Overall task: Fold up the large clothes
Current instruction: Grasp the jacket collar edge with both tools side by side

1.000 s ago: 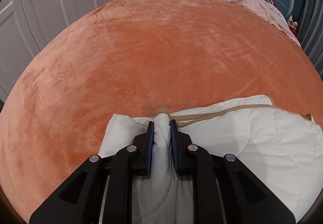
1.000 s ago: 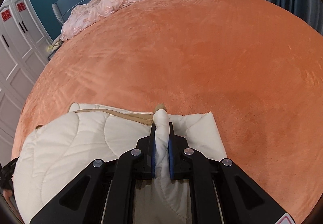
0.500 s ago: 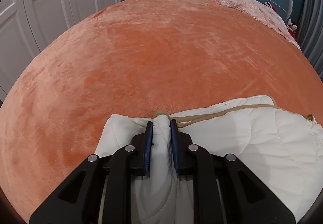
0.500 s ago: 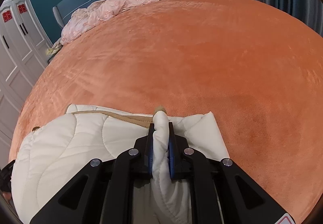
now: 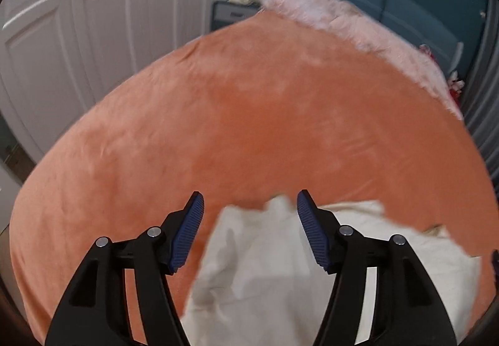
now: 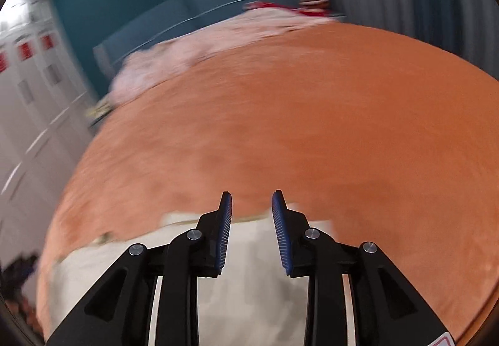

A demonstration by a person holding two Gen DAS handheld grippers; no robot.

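Both grippers have let go of the white quilted garment (image 5: 268,265) and lifted since the earlier frames. Your left gripper (image 5: 250,205) has fingers opening wide, the right gripper (image 6: 252,205) opening less; neither presses cloth. Both point steeply down. The garment lies folded on the orange bed (image 5: 280,134). Release step, I judge; next, regrip an edge for another fold.

The pinched fold of the white quilted padded garment (image 5: 274,265) was released by the left gripper (image 5: 250,205) and the right gripper (image 6: 252,204), whose jaws were opening. Both were raised, and the garment, though blurred, apparently lay slack beneath.
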